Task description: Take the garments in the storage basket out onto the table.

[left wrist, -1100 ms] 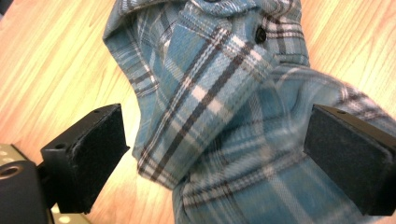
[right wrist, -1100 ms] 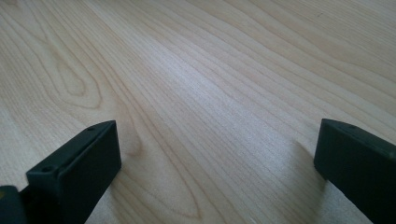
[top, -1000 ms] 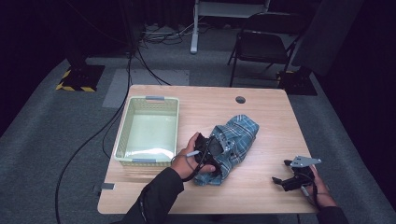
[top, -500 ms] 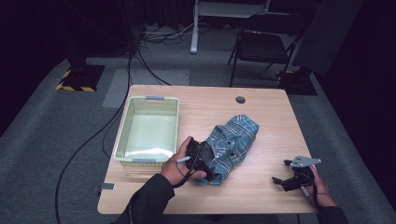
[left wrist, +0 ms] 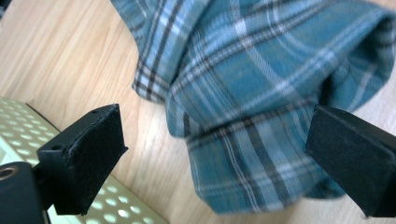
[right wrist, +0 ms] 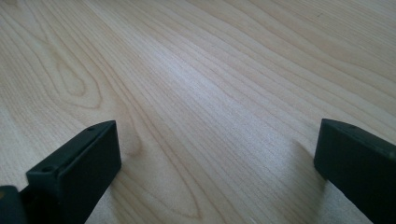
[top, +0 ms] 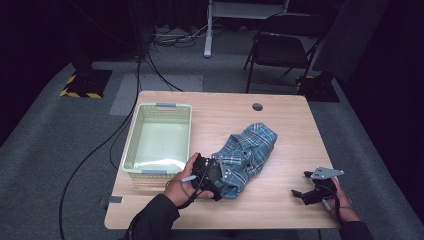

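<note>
On the light wooden table [top: 280,200]: a crumpled blue plaid cotton shirt [top: 248,153] is laid near the middle, just right of the pale green perforated plastic basket [top: 131,150], apart from it.
Left gripper [top: 212,175]: brought against the shirt's near-left edge; its jaws are spread wide, with a fold of plaid hem [left wrist: 243,154] lying between them, nothing pinched yet. The placement suggests a grasp is being lined up.
Right gripper [top: 307,192]: parked low over bare wood at the near-right corner, well apart from the shirt, jaws wide apart and empty, presumably kept clear.
Basket: empty; likely intended as the shirt's destination.
</note>
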`<state>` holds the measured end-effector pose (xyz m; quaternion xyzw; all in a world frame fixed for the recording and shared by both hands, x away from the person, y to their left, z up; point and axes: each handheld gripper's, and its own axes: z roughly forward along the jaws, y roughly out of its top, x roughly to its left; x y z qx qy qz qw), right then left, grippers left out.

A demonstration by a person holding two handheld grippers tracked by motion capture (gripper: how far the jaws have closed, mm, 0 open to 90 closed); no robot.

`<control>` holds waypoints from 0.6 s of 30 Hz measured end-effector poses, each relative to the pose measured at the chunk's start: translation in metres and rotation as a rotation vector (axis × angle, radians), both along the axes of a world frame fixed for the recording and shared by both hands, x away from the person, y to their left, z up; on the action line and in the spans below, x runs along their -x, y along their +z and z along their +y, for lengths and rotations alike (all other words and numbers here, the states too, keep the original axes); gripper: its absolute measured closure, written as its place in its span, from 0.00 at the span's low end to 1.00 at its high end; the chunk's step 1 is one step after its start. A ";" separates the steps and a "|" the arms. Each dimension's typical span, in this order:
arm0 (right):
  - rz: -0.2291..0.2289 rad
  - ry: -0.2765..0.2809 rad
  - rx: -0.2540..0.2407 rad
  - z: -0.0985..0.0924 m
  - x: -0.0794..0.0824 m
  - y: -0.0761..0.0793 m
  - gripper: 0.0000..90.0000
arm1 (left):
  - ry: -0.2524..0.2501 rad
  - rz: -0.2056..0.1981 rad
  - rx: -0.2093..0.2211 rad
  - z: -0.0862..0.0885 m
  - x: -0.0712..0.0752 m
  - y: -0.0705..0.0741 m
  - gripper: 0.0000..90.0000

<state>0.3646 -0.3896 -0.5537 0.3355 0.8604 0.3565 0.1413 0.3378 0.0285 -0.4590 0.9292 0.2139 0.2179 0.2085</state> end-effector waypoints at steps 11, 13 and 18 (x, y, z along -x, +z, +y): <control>0.000 0.000 0.000 0.000 0.000 0.000 0.01 | -0.008 0.019 -0.031 0.019 0.010 -0.012 0.05; 0.000 0.000 0.000 0.000 0.000 0.000 0.01 | -0.011 0.026 -0.031 0.022 0.011 -0.016 0.05; 0.000 0.000 0.000 0.000 0.000 0.000 0.01 | 0.002 0.043 -0.035 0.031 0.014 -0.023 0.05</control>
